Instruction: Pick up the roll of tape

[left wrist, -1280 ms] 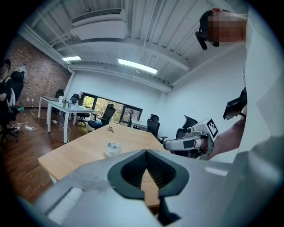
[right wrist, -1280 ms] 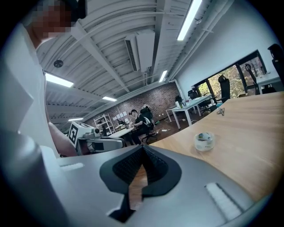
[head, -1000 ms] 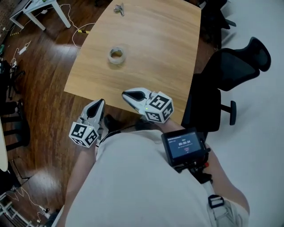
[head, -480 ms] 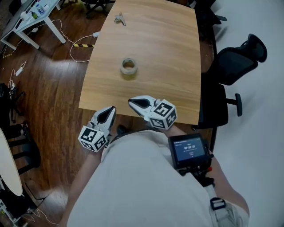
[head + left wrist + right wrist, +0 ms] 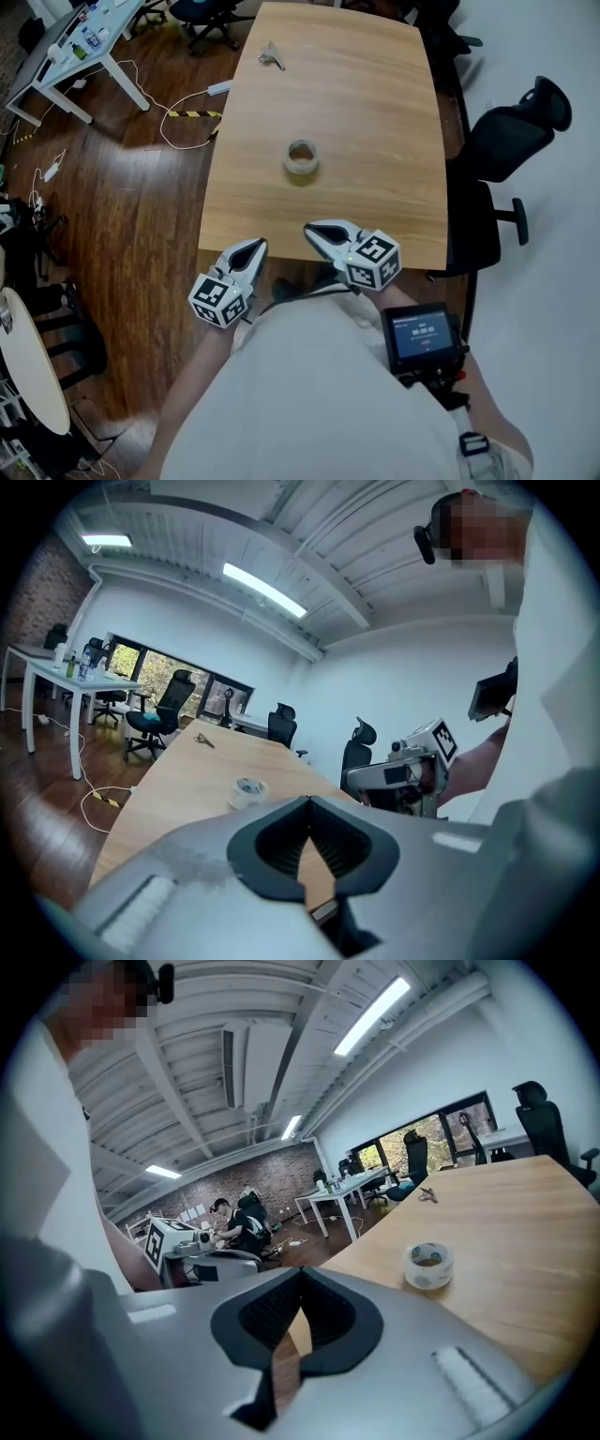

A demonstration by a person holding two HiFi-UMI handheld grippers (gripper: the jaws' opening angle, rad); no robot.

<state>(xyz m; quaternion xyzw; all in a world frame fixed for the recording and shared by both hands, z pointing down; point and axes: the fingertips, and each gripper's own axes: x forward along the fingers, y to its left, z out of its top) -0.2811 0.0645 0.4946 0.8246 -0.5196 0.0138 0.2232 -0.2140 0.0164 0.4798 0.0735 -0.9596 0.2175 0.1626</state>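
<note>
The roll of tape point(image 5: 301, 157) lies flat mid-way along the bench point(image 5: 375, 112), well ahead of both claws. Left claw point(image 5: 255, 247) and right claw point(image 5: 314, 229): closed, empty. The roll is probably light, stiff and slick; pinch one wall through the core.

Nothing legible — the small screen point(image 5: 422, 334) shows only blurred digits.

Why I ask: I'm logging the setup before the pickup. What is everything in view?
table: one, light wood, centre
roll of tape: one, whitish-clear, lying flat mid-table
small metal item: one, grey, table's far end; maybe scissors
office chair: one, black, right of table
desk: one, white, far left
cables: several, white, floor left of table
screen device: one, black, at person's waist
left gripper: one, grey, shut, empty, at near edge
right gripper: one, grey, shut, empty, over near edge
</note>
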